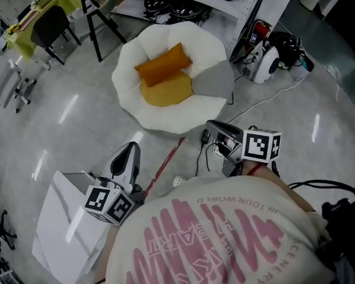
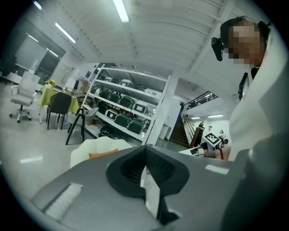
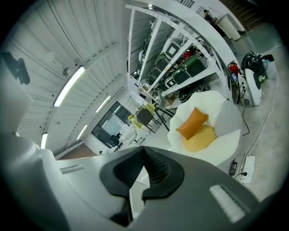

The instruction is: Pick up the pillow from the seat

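Note:
An orange pillow (image 1: 162, 65) lies on a round white seat (image 1: 132, 105), leaning over a yellow cushion (image 1: 166, 90), with a grey patch (image 1: 214, 79) at its right. The right gripper view shows the pillow (image 3: 193, 122) and seat (image 3: 221, 146) ahead; in the left gripper view only an edge of the pillow (image 2: 103, 154) shows. Both grippers hang in the air short of the seat, near the person's chest. My left gripper (image 1: 131, 147) (image 2: 145, 149) is shut and empty. My right gripper (image 3: 144, 151) (image 1: 210, 126) is also shut with nothing in it.
A white board (image 1: 67, 220) lies on the floor at the left. Cables and a power strip (image 1: 179, 181) trail in front of the seat. A white machine (image 1: 268, 61) stands at the right of the seat, shelving (image 2: 126, 113) behind it, and black chairs (image 1: 52, 29) at the back left.

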`<action>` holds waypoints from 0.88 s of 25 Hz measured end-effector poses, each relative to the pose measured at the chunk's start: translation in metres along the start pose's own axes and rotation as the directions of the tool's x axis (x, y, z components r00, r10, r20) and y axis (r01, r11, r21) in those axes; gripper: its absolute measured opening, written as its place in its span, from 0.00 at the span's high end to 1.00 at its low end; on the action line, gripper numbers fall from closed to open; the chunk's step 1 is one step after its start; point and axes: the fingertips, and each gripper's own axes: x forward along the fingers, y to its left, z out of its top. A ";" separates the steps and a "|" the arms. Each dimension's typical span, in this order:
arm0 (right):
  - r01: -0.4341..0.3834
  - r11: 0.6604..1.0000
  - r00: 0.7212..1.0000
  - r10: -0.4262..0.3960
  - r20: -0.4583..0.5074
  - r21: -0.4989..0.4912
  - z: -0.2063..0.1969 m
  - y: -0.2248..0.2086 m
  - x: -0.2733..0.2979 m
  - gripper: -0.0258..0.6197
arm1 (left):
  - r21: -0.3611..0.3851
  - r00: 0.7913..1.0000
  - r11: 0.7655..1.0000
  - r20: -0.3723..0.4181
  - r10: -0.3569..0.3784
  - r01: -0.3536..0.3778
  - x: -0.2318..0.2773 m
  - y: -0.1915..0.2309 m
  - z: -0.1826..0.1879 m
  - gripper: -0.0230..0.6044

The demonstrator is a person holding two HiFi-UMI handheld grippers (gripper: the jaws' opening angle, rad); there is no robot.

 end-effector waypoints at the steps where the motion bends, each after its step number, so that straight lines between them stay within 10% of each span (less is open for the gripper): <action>1: -0.001 1.000 1.000 0.001 0.002 0.005 0.003 -0.002 0.004 0.95 | 0.006 1.000 1.000 0.002 0.000 0.000 0.004 0.002 0.005 0.95; 22: -0.044 0.999 0.989 0.039 -0.140 -0.029 0.026 -0.006 0.095 0.95 | -0.071 0.998 0.996 0.043 0.050 -0.047 0.034 0.053 0.008 0.95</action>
